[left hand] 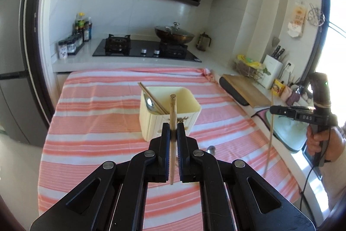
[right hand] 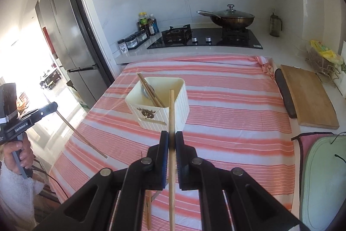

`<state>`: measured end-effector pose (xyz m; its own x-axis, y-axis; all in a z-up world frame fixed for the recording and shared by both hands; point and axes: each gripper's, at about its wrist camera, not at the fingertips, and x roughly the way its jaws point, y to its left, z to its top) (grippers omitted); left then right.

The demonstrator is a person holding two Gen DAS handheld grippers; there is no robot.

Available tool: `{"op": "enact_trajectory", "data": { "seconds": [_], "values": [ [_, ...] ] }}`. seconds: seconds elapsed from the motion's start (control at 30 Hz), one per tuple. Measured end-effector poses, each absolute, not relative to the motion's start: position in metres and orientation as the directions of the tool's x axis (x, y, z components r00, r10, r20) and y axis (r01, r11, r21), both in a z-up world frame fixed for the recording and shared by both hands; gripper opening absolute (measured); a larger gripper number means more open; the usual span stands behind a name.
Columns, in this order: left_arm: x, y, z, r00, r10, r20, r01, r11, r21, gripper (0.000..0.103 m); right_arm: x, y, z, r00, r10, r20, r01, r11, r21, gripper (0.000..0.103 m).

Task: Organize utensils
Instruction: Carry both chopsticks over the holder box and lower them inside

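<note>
A cream utensil holder [left hand: 151, 120] [right hand: 178, 105] stands mid-table on the striped cloth [left hand: 97, 114]. It holds a pair of chopsticks [left hand: 151, 96] and a spoon [left hand: 149, 103]. My left gripper [left hand: 173, 128] is shut on a single wooden chopstick [left hand: 173, 107], held above the cloth just in front of the holder. My right gripper [right hand: 172, 136] is shut on another chopstick [right hand: 171, 109], also raised before the holder. Each gripper shows in the other's view: the right gripper [left hand: 273, 109] at the far right, the left gripper [right hand: 54, 106] at the far left. A spoon [left hand: 211, 149] lies on the cloth.
More chopsticks [right hand: 148, 209] lie on the cloth under the right gripper. Behind the table are a gas hob [left hand: 147, 50] and a lidded wok [left hand: 174, 33]. A wooden cutting board [right hand: 307, 96] and a sink [left hand: 287, 129] are at the right, a fridge [right hand: 64, 31] at the left.
</note>
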<state>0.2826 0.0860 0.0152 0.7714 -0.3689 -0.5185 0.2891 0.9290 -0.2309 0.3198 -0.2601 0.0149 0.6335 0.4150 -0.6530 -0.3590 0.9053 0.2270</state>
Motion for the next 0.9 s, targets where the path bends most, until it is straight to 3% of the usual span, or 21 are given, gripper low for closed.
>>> {"op": "enact_trajectory", "data": {
  "seconds": [0.63,0.9],
  "values": [
    [0.28,0.089,0.01,0.749,-0.389,-0.536,0.293,0.921,-0.258,0.004,0.316,-0.24,0.034,0.68,0.421,-0.601,-0.423,0.894,0.147,0.007],
    [0.291,0.09,0.043,0.754,-0.42,-0.505,0.327,0.907,-0.267,0.004,0.332,-0.238,0.045,0.696,0.412,-0.589,-0.418,0.898,0.135,0.007]
  ]
}}
